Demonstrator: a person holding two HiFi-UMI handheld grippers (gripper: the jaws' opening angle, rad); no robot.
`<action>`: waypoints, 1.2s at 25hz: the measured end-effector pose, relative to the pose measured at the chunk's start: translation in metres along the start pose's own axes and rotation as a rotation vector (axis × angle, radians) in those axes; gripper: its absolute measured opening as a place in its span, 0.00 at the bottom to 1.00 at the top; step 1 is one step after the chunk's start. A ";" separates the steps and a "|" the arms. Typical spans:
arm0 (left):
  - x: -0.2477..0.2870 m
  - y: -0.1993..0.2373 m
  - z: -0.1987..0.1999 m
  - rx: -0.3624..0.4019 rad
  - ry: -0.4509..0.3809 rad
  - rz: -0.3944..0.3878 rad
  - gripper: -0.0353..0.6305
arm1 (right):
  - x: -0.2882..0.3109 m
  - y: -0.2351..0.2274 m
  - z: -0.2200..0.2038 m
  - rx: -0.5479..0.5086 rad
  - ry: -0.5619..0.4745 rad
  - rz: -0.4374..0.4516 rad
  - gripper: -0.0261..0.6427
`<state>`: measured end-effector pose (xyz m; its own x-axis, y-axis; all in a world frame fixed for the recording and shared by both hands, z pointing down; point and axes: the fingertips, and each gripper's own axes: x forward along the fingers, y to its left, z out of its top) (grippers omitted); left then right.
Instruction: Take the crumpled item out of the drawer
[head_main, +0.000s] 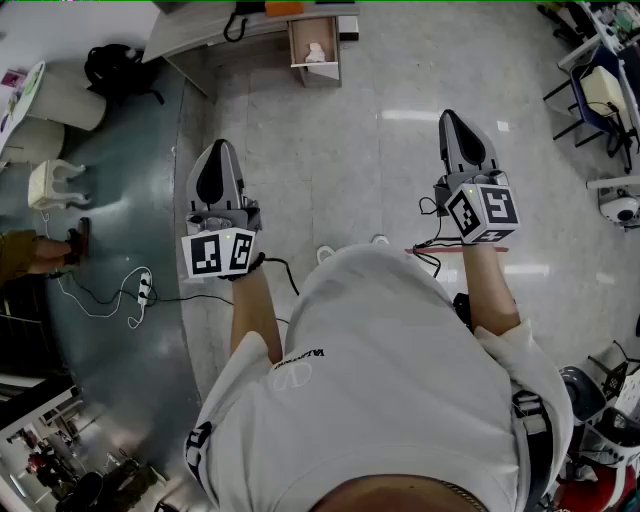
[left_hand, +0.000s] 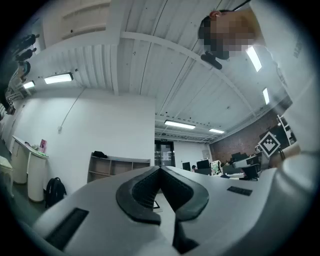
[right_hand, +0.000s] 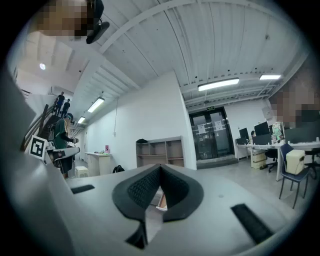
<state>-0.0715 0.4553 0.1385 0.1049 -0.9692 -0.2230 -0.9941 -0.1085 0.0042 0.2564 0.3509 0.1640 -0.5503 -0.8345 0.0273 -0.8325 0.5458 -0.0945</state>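
Note:
An open wooden drawer (head_main: 303, 45) stands on the floor far ahead, at the top of the head view. A crumpled white item (head_main: 316, 52) lies inside it. My left gripper (head_main: 217, 148) and right gripper (head_main: 449, 115) are held out in front of me, side by side, well short of the drawer. Both are shut and hold nothing. In the left gripper view the left gripper (left_hand: 160, 170) shows its black pads pressed together. The right gripper (right_hand: 160, 168) looks the same in its own view, and a sliver of pale wood (right_hand: 161, 203) shows below its pads.
A white desk (head_main: 200, 30) runs beside the drawer. A black backpack (head_main: 120, 70), a white stool (head_main: 50, 185) and floor cables (head_main: 110, 295) lie to the left, with a person's hand (head_main: 25, 255). Office chairs (head_main: 600, 100) stand at right. A shelf unit (right_hand: 160, 150) lines the far wall.

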 end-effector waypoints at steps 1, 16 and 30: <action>0.000 0.000 0.000 0.001 0.001 -0.001 0.05 | 0.001 0.000 0.000 0.001 0.002 0.000 0.04; -0.011 0.024 -0.005 -0.017 0.006 -0.032 0.05 | 0.012 0.029 -0.001 -0.013 0.004 -0.006 0.04; -0.038 0.050 -0.036 -0.066 0.057 -0.120 0.05 | 0.004 0.076 -0.019 -0.047 0.034 -0.066 0.04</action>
<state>-0.1240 0.4786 0.1819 0.2258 -0.9592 -0.1704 -0.9706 -0.2365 0.0450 0.1900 0.3902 0.1763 -0.4956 -0.8660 0.0661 -0.8685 0.4937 -0.0446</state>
